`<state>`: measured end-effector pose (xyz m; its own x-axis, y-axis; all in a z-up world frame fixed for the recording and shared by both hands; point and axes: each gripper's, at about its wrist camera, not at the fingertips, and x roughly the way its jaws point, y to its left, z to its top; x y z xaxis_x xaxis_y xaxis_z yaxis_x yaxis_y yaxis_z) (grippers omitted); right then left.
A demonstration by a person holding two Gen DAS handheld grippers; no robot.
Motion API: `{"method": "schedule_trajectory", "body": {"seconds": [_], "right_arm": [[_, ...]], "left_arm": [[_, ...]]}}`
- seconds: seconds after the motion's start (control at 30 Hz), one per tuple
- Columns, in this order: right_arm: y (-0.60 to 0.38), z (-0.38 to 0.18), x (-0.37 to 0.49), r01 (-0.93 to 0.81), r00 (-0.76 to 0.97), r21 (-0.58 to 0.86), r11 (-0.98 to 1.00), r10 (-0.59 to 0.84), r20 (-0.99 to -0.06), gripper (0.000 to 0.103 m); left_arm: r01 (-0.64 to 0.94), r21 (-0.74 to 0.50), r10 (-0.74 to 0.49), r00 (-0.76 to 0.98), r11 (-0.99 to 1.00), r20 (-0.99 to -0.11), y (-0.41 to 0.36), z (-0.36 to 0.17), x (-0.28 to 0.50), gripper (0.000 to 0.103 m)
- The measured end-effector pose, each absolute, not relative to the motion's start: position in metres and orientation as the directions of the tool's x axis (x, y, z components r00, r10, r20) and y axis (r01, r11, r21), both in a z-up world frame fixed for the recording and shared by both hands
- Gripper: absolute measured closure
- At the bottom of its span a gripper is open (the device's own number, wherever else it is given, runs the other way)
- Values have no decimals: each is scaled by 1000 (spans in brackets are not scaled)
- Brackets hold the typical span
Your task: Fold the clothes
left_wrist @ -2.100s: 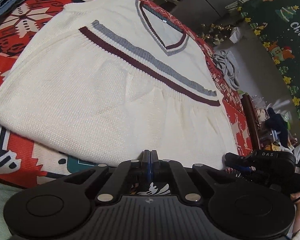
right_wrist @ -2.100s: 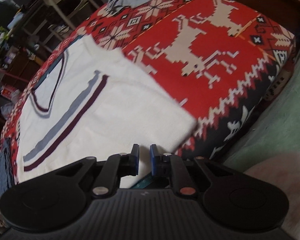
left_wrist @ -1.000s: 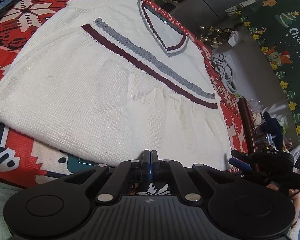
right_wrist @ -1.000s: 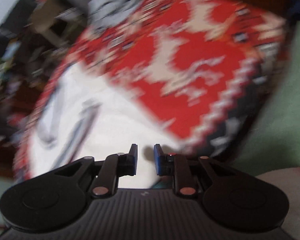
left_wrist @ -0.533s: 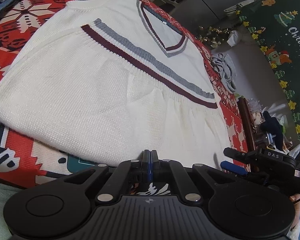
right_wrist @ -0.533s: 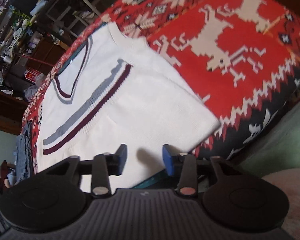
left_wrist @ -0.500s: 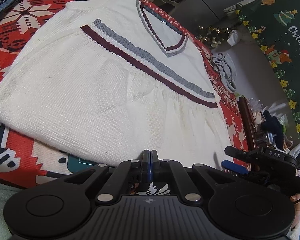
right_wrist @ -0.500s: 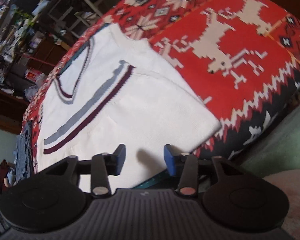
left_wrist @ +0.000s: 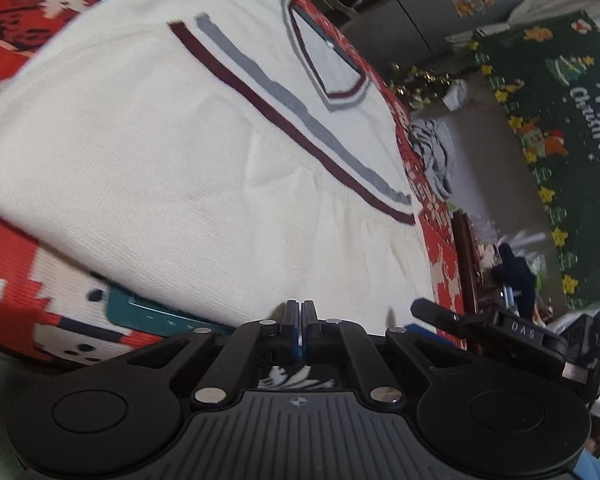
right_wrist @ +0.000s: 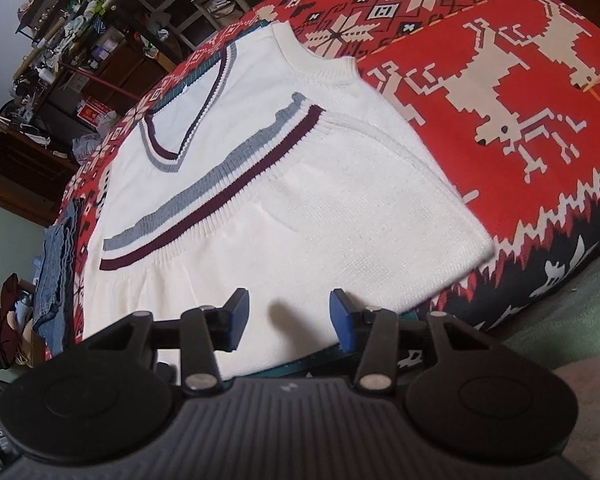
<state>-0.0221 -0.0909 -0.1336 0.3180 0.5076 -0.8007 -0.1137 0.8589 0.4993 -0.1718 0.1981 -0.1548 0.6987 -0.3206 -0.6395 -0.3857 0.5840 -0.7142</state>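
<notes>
Right gripper (right_wrist: 286,316) gaping, nothing between pads, over white sweater (right_wrist: 300,200) hem; left gripper (left_wrist: 299,330) pinched shut, empty, near same hem on red blanket (right_wrist: 520,92).

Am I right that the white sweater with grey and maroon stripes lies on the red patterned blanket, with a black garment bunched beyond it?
Not quite: the garment bunched beyond the sweater is grey, as the left wrist view shows. The sweater does lie on the red patterned blanket.
</notes>
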Motion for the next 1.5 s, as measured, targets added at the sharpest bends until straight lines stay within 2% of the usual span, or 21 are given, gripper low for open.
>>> {"method": "schedule_trajectory", "body": {"seconds": [0.5,0.8,0.97,1.13,1.3,1.5], "right_arm": [[-94,-137,-21,-74,330,512,856,506,-797,54],[-96,-138,-20,-61,333,520,852,508,-794,54],[-96,-138,-20,-61,335,517,854,505,-795,53],[-96,-138,-20,-64,336,514,855,503,-796,53],[-95,-137,-21,-63,339,512,857,500,-797,53],[-97,-134,-20,-43,386,479,877,456,-802,53]], "left_arm": [[-536,-627,-123,697,565,-706,261,-142,-226,100],[-607,-632,-21,713,482,-701,299,-141,-258,100],[-598,-659,0,740,456,-672,308,-134,-269,98],[-533,-708,-47,783,464,-621,303,-126,-263,97],[-580,-645,-50,723,497,-689,295,-137,-254,97],[-599,-619,-15,712,507,-702,303,-129,-262,97]]}}
